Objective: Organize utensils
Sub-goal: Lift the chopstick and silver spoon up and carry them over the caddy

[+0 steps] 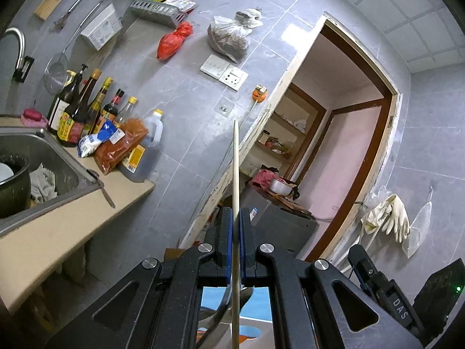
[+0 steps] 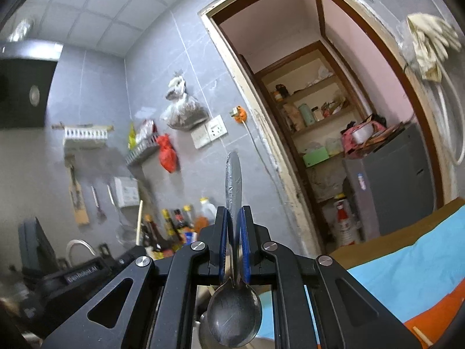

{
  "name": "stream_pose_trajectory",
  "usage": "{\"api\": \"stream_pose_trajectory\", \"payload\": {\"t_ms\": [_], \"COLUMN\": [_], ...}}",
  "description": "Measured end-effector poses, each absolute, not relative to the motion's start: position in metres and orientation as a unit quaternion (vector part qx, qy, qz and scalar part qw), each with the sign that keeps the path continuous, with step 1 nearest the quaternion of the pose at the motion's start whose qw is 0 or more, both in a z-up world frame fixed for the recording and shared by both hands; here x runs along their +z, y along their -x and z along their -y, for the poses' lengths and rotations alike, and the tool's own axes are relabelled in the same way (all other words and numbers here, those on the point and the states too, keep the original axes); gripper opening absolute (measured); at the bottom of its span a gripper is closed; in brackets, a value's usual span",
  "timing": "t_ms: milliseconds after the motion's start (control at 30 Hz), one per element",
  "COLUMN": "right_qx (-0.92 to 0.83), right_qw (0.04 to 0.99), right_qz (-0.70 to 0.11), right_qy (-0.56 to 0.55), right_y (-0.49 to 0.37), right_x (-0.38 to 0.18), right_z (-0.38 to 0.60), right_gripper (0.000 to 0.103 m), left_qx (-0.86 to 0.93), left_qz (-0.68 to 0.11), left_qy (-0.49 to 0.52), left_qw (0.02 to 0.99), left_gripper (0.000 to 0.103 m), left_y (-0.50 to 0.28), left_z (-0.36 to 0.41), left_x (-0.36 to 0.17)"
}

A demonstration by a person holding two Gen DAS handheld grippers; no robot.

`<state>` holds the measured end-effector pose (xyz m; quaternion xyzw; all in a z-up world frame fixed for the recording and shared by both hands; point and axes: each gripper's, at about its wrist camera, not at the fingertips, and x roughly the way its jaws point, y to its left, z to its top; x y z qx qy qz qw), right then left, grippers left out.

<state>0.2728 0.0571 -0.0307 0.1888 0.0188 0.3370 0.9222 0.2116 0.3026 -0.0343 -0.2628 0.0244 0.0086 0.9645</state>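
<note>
Left claw [image 1: 236,218]: blue pads clamped tight on a single wooden chopstick [image 1: 236,174], gripped partway along its length. The stick runs straight fwd past the fingertips, thin end out in front of the grey tiled wall [image 1: 186,110], and its other end runs back under the claw body. Below the claw, a bit of blue and orange cloth shows.

Right claw [image 2: 233,218]: pads clamped on the handle of a metal spoon [image 2: 234,317]. Handle end sticks out fwd btwn the fingers, bowl hangs back under the claw, hollow side toward the camera. A 2nd utensil lies partly hidden behind that bowl; can't tell what kind.

Further out, left view: beige surface [image 1: 87,212] w/ a steel sink [image 1: 43,157] set in it, a dark pot and a rag inside. Sauce bottles [image 1: 84,107], a red-orange spice packet and an oil jug stand crowded at the surface's far end against the wall. Red bag [image 1: 174,40] and a clear bag of dark stuff hang on the wall above a switch and socket. Open doorway [image 1: 343,145] to the right, shelves and a grey cabinet beyond; pale rubber gloves [image 1: 389,215] hang beside the frame.

Right view: the other claw's black body sits low left w/ the chopstick poking up; blue and orange cloth [image 2: 407,276] covers a surface at lower right.
</note>
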Motion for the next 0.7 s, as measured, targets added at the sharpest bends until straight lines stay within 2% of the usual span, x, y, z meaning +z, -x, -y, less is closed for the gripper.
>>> {"api": "stream_pose_trajectory", "payload": {"t_ms": [300,700], "right_qx": [0.322,0.322], "right_qw": [0.932,0.937], "right_qz": [-0.012,-0.010], "right_qy": [-0.166,-0.135], "right_y": [-0.268,-0.259], "right_x": [-0.047,-0.065], "right_z": [-0.065,-0.070], "right_gripper": [0.007,0.007], "left_qx": [0.018,0.044], "left_qz": [-0.007,0.007], "left_qy": [0.265,0.163], "left_qw": [0.964,0.986], "left_gripper": [0.002,0.002], "left_y": [-0.207,-0.200], "left_z": [-0.301,-0.261], "left_x": [-0.050,-0.068]}}
